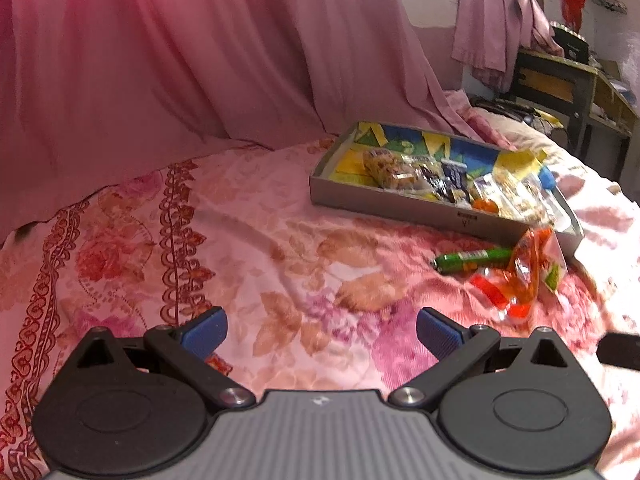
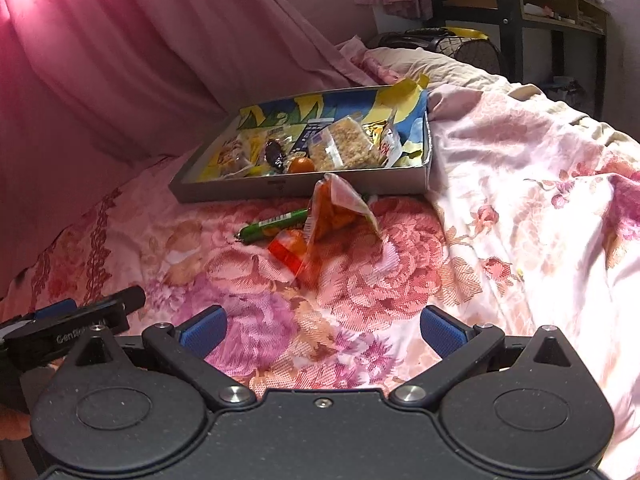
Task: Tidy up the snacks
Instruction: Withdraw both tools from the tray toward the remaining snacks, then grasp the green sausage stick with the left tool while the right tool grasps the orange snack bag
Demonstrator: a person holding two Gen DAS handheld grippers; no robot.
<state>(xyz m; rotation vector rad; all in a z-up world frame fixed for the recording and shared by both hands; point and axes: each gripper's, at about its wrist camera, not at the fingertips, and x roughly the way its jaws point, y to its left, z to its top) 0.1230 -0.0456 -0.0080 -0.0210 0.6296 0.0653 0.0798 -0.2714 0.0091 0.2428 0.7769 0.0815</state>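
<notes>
Left gripper (image 1: 322, 330) spread wide, blue pads (image 1: 204, 332) well apart, nothing between them, hovering over floral bedsheet (image 1: 240, 240). Right gripper (image 2: 322, 330) likewise spread wide, empty, blue pads (image 2: 442, 330) apart, over same bedsheet (image 2: 500, 200); left gripper's black body seen at lower left edge of right view.

Shallow grey tray (image 1: 400, 206) lay on bed ahead and to the right in left view, ahead and centre in right view (image 2: 300, 190). Lined with blue-yellow printed paper. Inside tray: several wrapped snacks, among them clear packet of crumbly bar (image 2: 346, 144), dark wrapped sweet (image 2: 275, 152), small orange round thing (image 2: 301, 165), peanut-type bar (image 1: 390, 168). Rest too jumbled to name.

Outside tray, on sheet just in front of its near wall: green tube-shaped snack (image 1: 472, 259) (image 2: 276, 224) lying flat, beside it orange snack bag (image 1: 532, 268) (image 2: 340, 216) standing tilted, touching or nearly touching tray wall, and red-orange packet (image 1: 496, 294) (image 2: 288, 254) flat just in front of bag. All three close together, well ahead of both grippers.

Pink curtain (image 1: 160, 60) behind bed, dark desk (image 1: 556, 80) at far right
</notes>
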